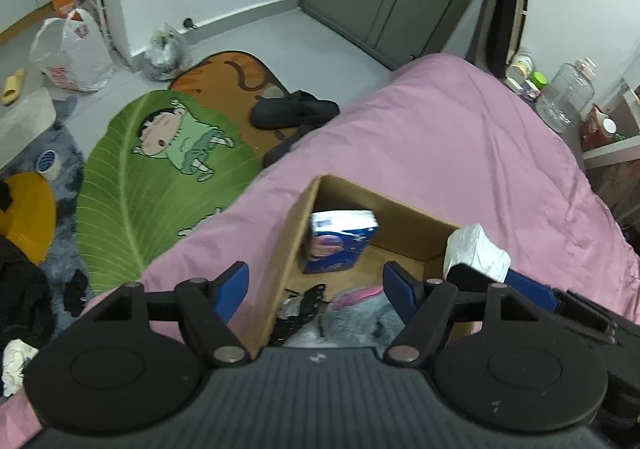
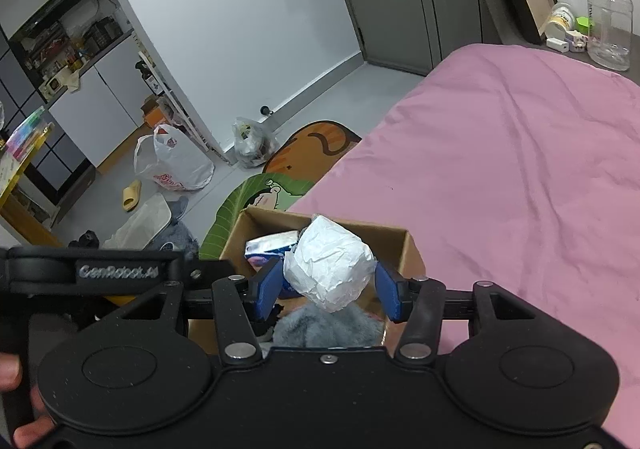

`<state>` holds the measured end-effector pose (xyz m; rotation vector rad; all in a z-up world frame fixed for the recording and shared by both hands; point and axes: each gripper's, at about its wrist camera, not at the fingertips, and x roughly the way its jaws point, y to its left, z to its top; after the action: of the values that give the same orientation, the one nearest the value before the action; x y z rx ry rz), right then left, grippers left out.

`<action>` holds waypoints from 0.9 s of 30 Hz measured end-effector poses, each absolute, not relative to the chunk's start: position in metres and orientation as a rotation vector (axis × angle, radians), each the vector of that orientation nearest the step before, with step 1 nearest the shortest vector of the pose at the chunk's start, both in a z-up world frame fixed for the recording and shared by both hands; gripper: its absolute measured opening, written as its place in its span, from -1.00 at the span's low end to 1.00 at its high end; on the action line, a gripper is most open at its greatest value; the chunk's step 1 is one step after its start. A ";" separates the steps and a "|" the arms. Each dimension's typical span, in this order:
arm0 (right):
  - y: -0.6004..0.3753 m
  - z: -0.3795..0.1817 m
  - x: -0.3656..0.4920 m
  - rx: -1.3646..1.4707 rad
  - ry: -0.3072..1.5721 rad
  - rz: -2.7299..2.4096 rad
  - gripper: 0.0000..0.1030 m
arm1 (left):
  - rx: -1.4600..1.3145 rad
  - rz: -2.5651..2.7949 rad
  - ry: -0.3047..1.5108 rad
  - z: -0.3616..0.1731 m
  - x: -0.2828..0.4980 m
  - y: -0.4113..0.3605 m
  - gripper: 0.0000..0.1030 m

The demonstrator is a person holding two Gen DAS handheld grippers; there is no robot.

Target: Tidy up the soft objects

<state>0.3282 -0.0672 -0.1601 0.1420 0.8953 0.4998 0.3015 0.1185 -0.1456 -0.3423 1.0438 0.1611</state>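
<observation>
A cardboard box (image 1: pixel 404 223) stands on the pink bed (image 1: pixel 460 137). Inside are a blue tissue pack (image 1: pixel 338 247), a grey plush toy (image 1: pixel 356 321) and a black-and-white item (image 1: pixel 300 313). My left gripper (image 1: pixel 316 285) is open and empty, straddling the box's left wall. My right gripper (image 2: pixel 326 283) is shut on a white paper-wrapped roll (image 2: pixel 330 263) and holds it above the box (image 2: pixel 412 253), over the grey plush (image 2: pixel 328 327). The roll also shows at the box's right corner in the left wrist view (image 1: pixel 476 249).
Left of the bed lie a green leaf rug (image 1: pixel 160 177), an orange cat rug (image 1: pixel 228 73), black slippers (image 1: pixel 292 109), plastic bags (image 1: pixel 70 51) and a yellow stool (image 1: pixel 28 217). A clear jug (image 2: pixel 610 21) and small items stand by the headboard.
</observation>
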 end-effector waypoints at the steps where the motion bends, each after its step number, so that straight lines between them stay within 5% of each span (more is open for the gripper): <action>1: -0.066 -0.161 0.330 0.142 0.898 0.503 0.02 | -0.342 0.169 1.043 -0.144 0.300 0.120 0.41; 8: -0.072 -0.156 0.326 0.147 0.907 0.462 0.41 | -0.338 0.162 1.025 -0.133 0.290 0.123 0.41; 17: -0.093 -0.130 0.309 0.169 0.878 0.421 0.53 | -0.331 0.154 1.017 -0.117 0.274 0.116 0.44; 27: -0.114 -0.109 0.283 0.201 0.868 0.392 0.66 | -0.295 0.137 1.003 -0.093 0.248 0.105 0.71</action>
<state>0.2833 -0.1143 -0.1086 0.2012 0.8676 0.3922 0.2478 0.1045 -0.0931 -0.2945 1.0033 0.1370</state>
